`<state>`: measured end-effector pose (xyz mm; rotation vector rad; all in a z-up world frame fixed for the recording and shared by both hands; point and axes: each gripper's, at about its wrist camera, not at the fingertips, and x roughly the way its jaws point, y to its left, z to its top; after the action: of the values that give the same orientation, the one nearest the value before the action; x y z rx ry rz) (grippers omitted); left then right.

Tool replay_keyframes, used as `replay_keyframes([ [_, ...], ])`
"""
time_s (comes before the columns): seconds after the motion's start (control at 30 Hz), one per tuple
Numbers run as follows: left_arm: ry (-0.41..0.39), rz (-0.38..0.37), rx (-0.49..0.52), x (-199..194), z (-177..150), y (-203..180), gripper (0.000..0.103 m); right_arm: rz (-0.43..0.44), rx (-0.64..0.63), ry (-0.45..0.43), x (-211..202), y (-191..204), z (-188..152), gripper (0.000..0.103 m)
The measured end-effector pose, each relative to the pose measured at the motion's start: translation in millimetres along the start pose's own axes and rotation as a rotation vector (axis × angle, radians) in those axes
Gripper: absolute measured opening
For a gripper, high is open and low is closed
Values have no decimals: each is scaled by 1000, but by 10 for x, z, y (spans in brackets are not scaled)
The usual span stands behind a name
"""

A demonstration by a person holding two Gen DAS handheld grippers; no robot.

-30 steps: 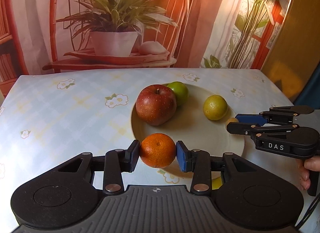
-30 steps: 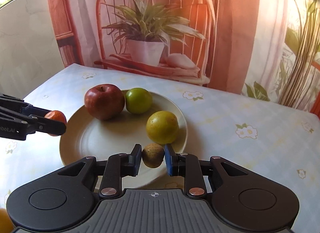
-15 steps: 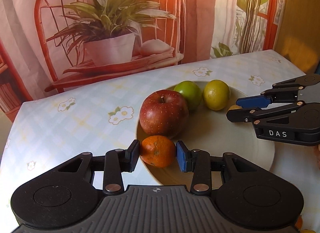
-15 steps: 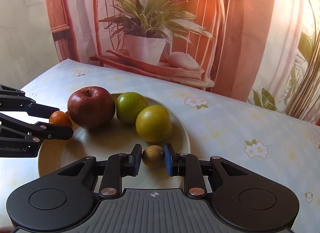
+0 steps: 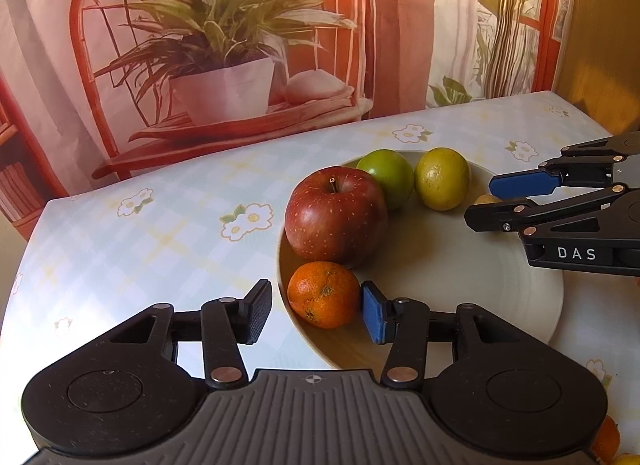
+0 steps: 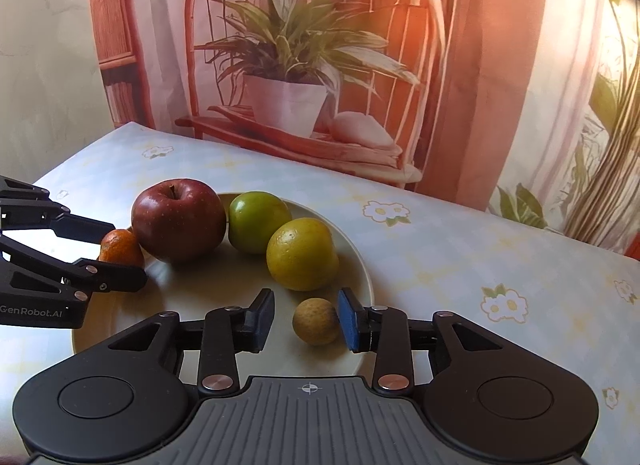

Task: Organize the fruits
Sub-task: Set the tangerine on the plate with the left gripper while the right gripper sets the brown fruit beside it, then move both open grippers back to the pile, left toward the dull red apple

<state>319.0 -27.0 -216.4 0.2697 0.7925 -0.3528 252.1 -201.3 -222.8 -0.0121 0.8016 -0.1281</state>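
A pale plate (image 5: pixel 460 277) holds a red apple (image 5: pixel 335 221), a green fruit (image 5: pixel 386 177) and a yellow citrus (image 5: pixel 442 184). My left gripper (image 5: pixel 316 311) is open; the orange mandarin (image 5: pixel 324 294) rests on the plate's left rim between its fingers, touching the right pad. My right gripper (image 6: pixel 306 321) is open around a small brown fruit (image 6: pixel 316 321) lying on the plate (image 6: pixel 224 285) near its front right rim. The apple (image 6: pixel 178 221), green fruit (image 6: pixel 258 221), citrus (image 6: pixel 302 253) and mandarin (image 6: pixel 120 247) also show in the right wrist view.
The table has a light floral cloth (image 5: pixel 160 233). A printed backdrop of a potted plant on a chair (image 6: pixel 288 77) stands behind it. More orange and yellow fruit (image 5: pixel 608 437) lies at the near right edge in the left wrist view.
Both grippers have opened. The mandarin and the small brown fruit, held a moment ago, now rest on the plate.
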Motion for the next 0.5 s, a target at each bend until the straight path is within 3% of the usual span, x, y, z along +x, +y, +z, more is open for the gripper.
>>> replay_keyframes([
  [0.23,-35,3,-23,-152,-6,26,57,3,20,-27,-175,-17,-5,39],
  [0.5,-75,-1,-35,-386,-33,45,57,1,41,-52,-422,-7,-46,40],
])
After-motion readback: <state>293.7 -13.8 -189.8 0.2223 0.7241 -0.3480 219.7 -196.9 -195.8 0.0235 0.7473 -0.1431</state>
